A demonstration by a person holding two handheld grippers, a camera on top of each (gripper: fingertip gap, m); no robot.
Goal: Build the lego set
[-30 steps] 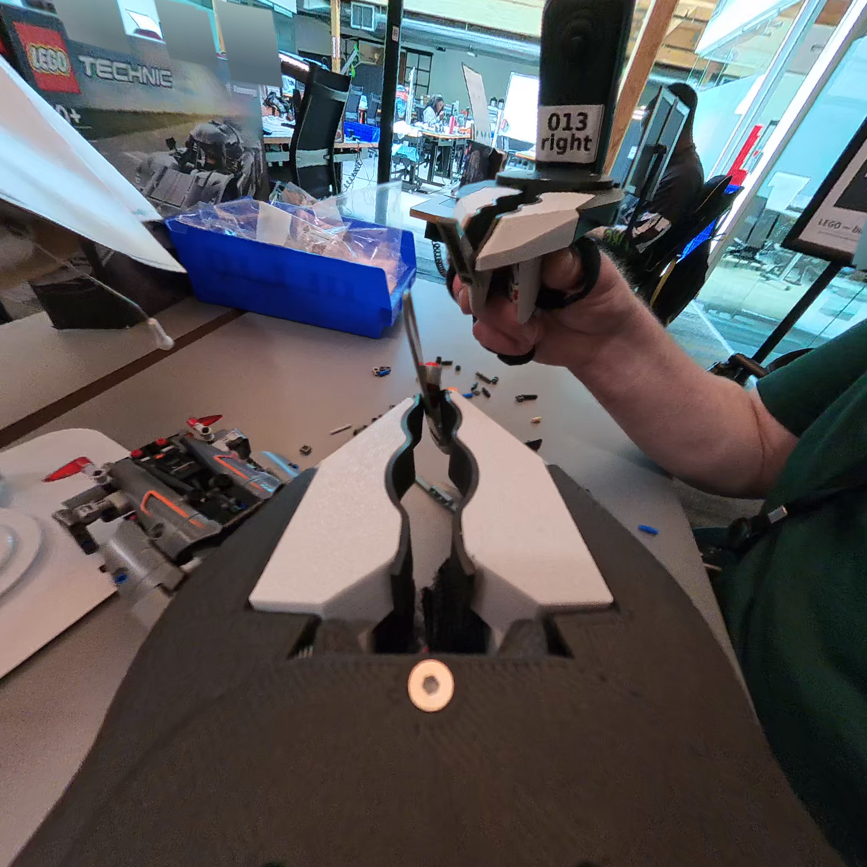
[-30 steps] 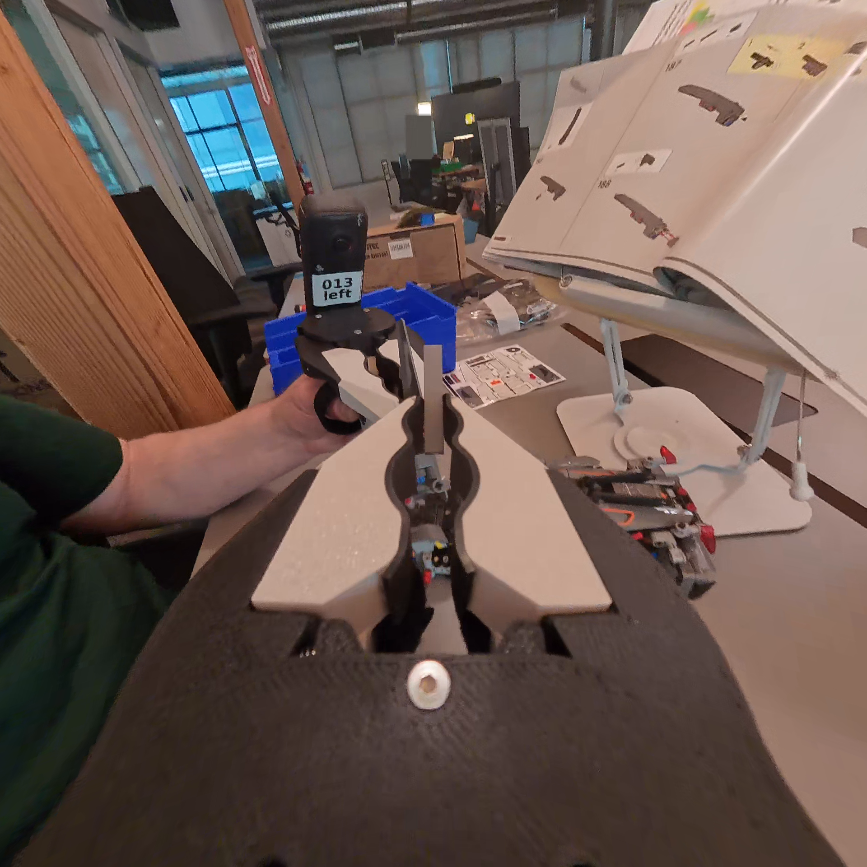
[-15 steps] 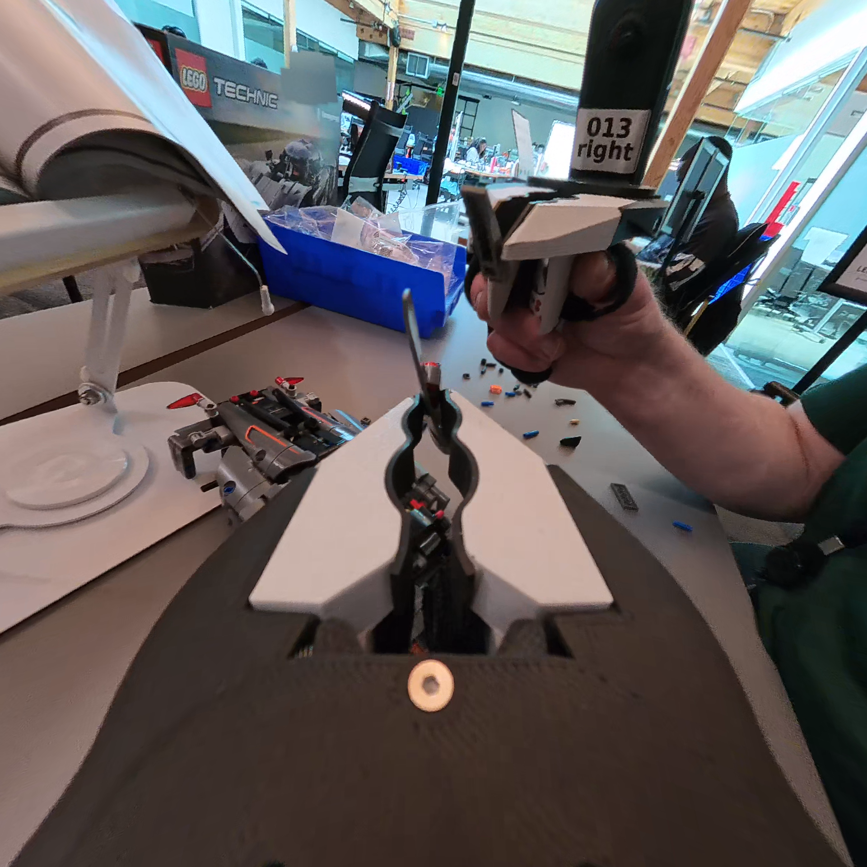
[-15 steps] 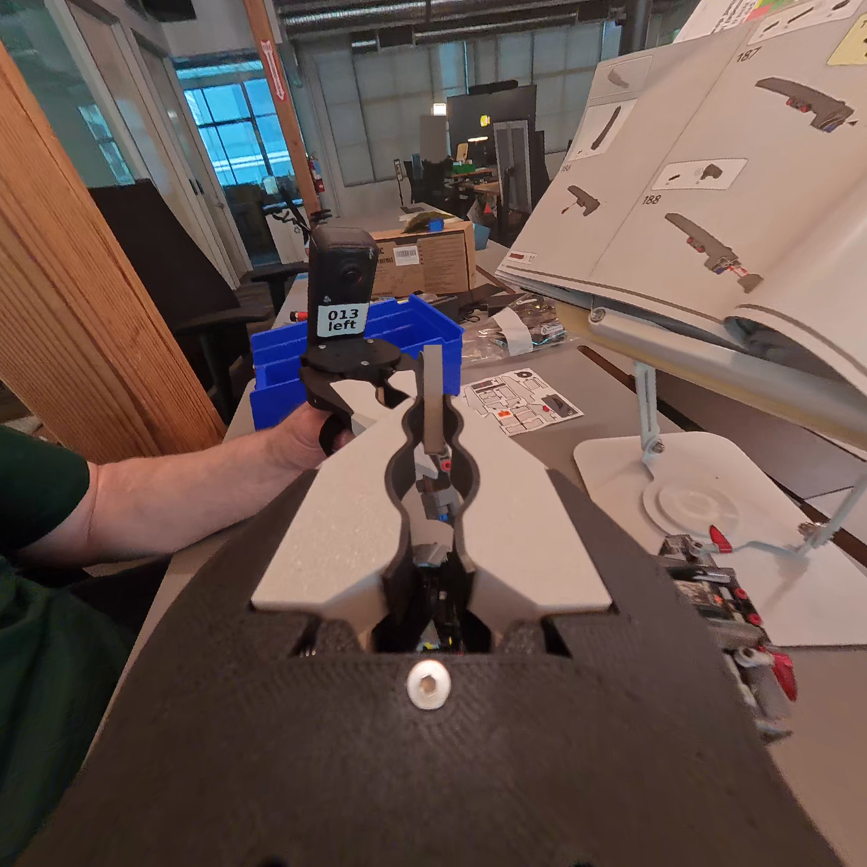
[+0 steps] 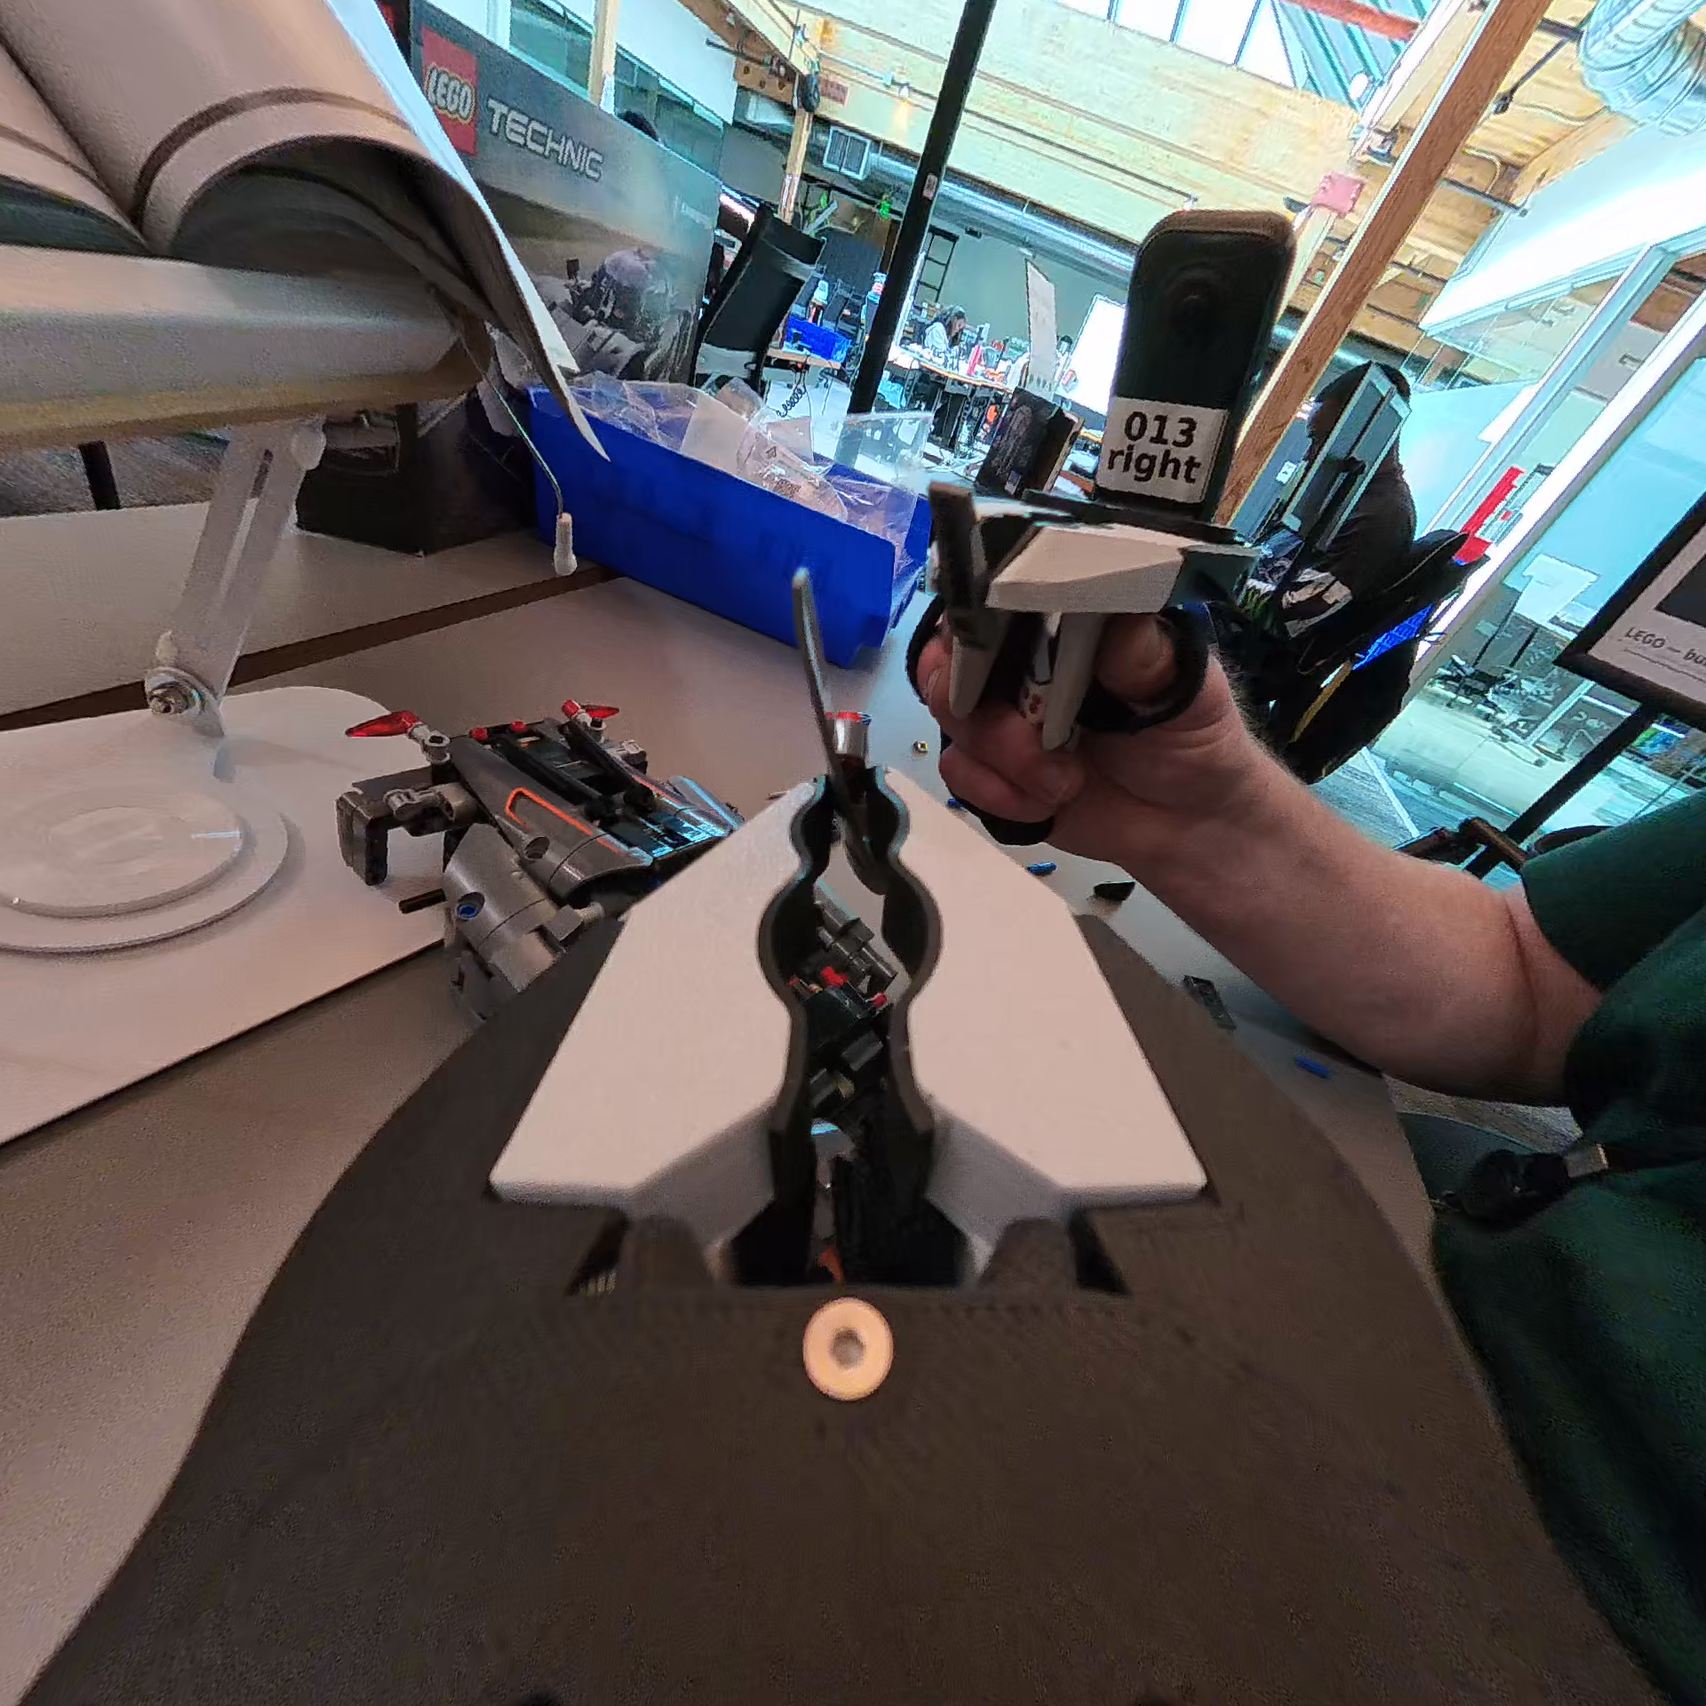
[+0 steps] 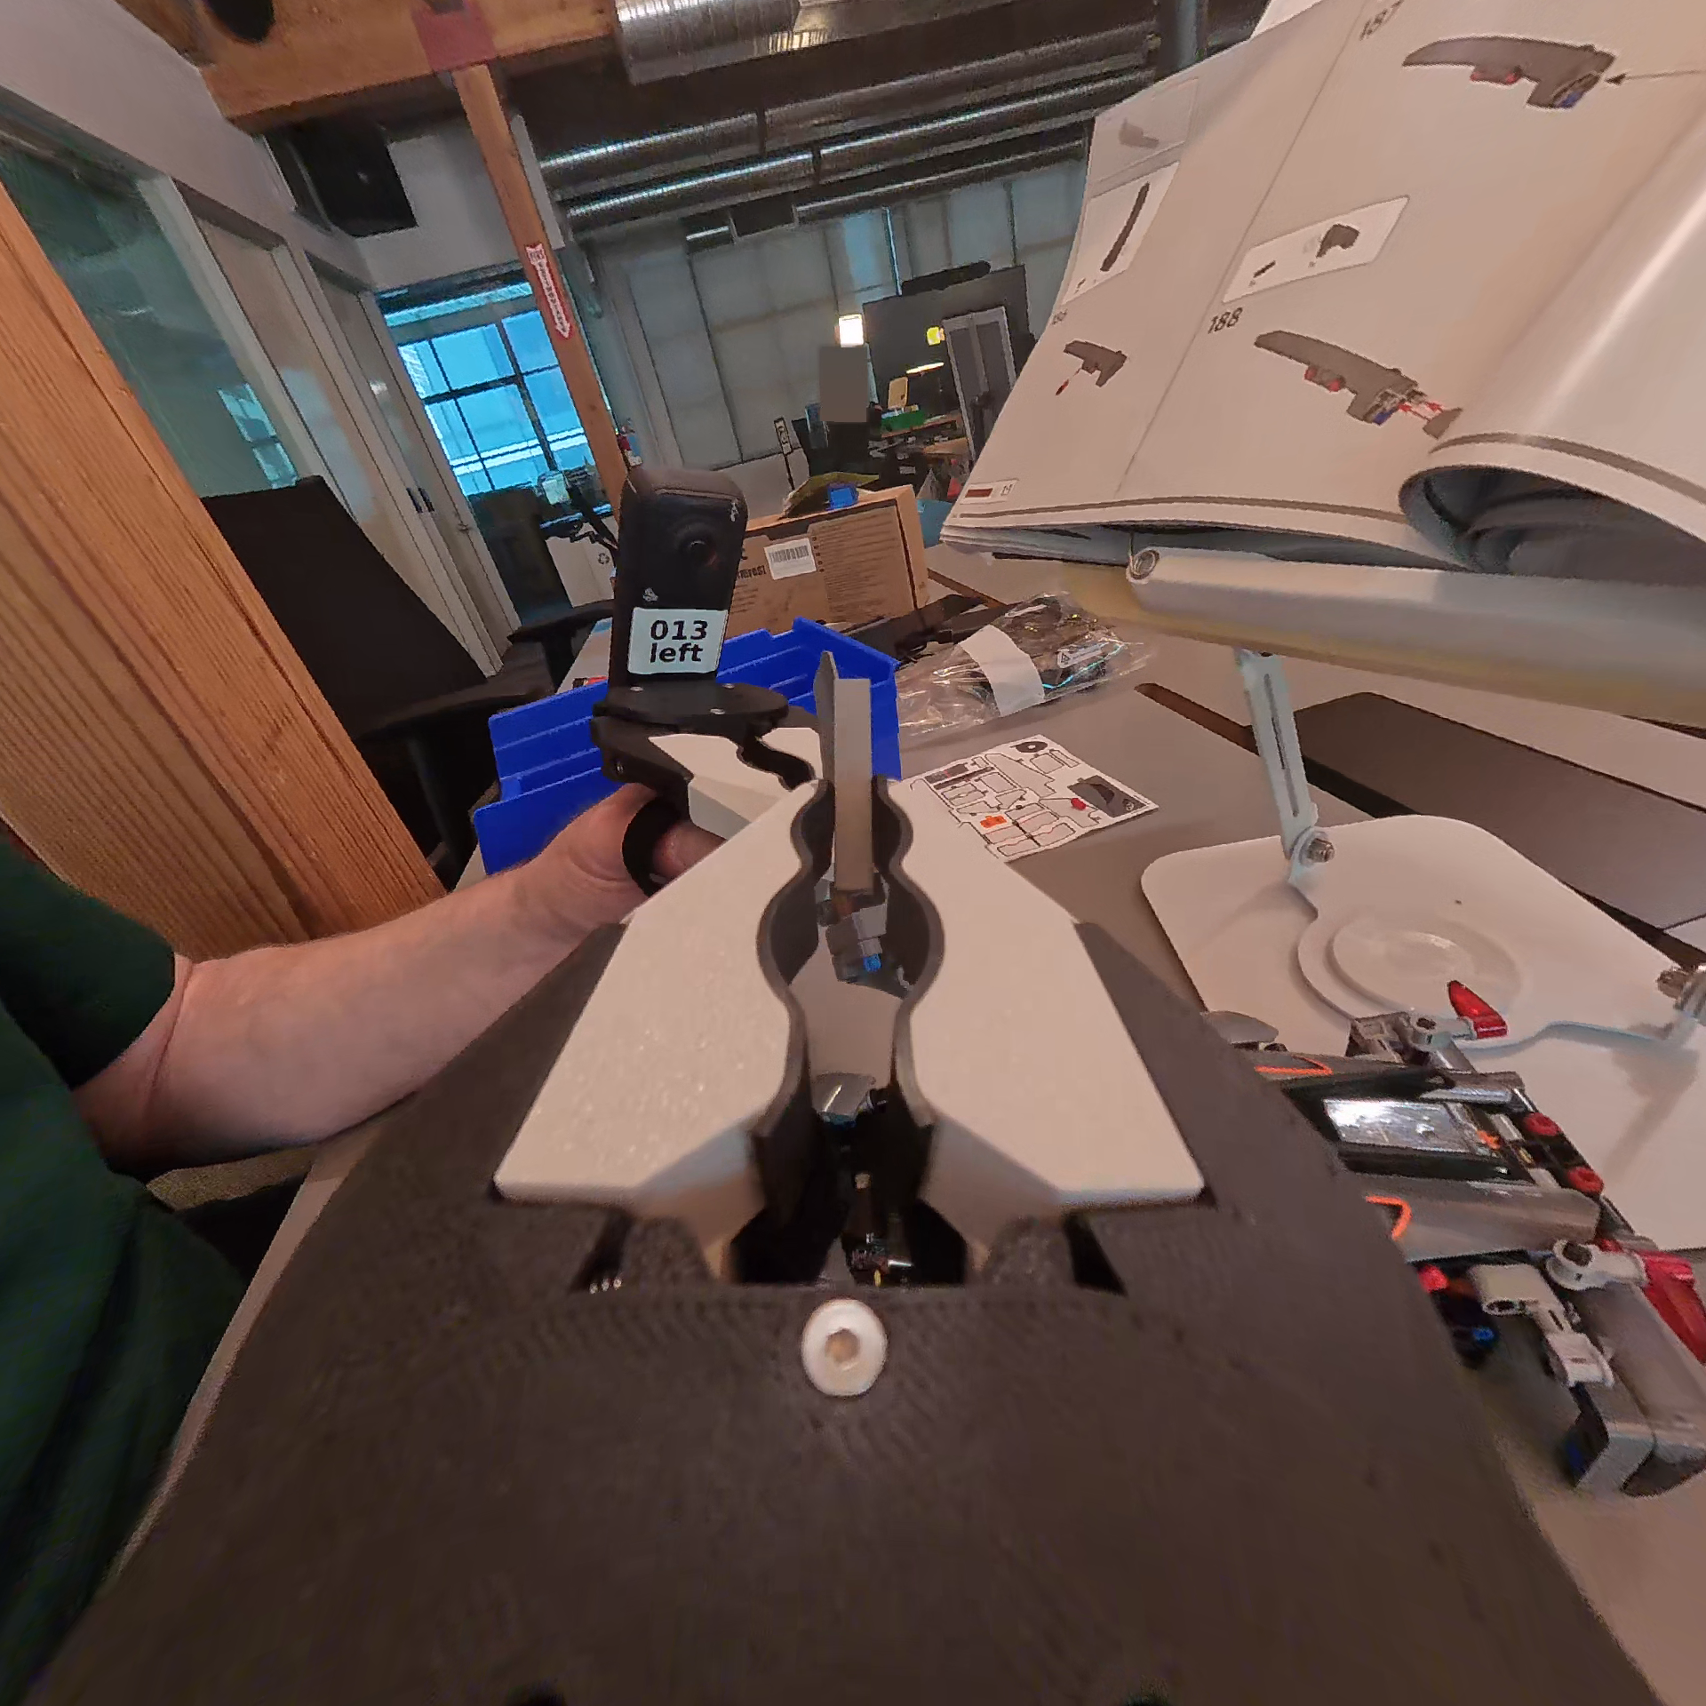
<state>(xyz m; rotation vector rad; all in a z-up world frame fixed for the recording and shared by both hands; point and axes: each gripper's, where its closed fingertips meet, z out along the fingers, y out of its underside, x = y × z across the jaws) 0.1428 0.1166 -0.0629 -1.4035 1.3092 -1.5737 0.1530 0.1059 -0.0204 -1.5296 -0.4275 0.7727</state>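
Lego model (image 5: 545,831), grey-black with orange stripes and red tips, lies on the table (image 5: 185,1246) at the white book stand base (image 5: 138,923), left of the left gripper (image 5: 849,812). Left gripper fingers narrow, pinching a thin grey lego blade piece (image 5: 817,665) that sticks up. Right gripper (image 6: 845,803) fingers narrow too, clamped on a flat grey lego strip (image 6: 845,766) with small parts below. Blue bin (image 5: 720,535) far behind; loose bits (image 5: 1112,891) scattered right.

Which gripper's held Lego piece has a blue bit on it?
The right gripper: its flat grey piece shows a blue pin at its lower end, between the jaws. The left gripper holds a thin grey strip with red instead.
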